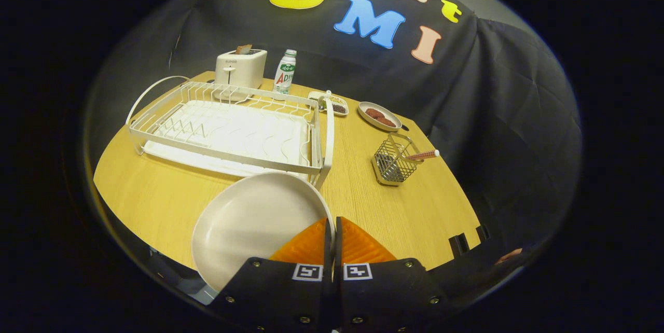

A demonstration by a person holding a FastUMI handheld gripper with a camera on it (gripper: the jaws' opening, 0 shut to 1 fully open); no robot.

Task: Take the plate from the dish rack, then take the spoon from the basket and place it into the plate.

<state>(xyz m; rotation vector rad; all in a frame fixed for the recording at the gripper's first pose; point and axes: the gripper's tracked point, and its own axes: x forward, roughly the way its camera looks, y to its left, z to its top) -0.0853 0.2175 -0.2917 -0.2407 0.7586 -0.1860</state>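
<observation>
Wooden table (155, 193): tool (332, 229) clamped on plate (249, 224) rim, plate just before rack (228, 130); basket (394, 159) beyond.

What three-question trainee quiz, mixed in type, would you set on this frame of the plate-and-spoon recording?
1. True or false: the plate sits in the dish rack.
2. Where is the spoon? A) on the plate B) in the wire basket C) beside the toaster
3. Fill in: the gripper has its fingers closed on the plate's ____.

Key
1. False: the plate is out of the rack, held in front of it over the table.
2. B: its handle sticks out of the basket, beyond the fingers.
3. Rim: the edge is pinched between the two fingers.
</observation>
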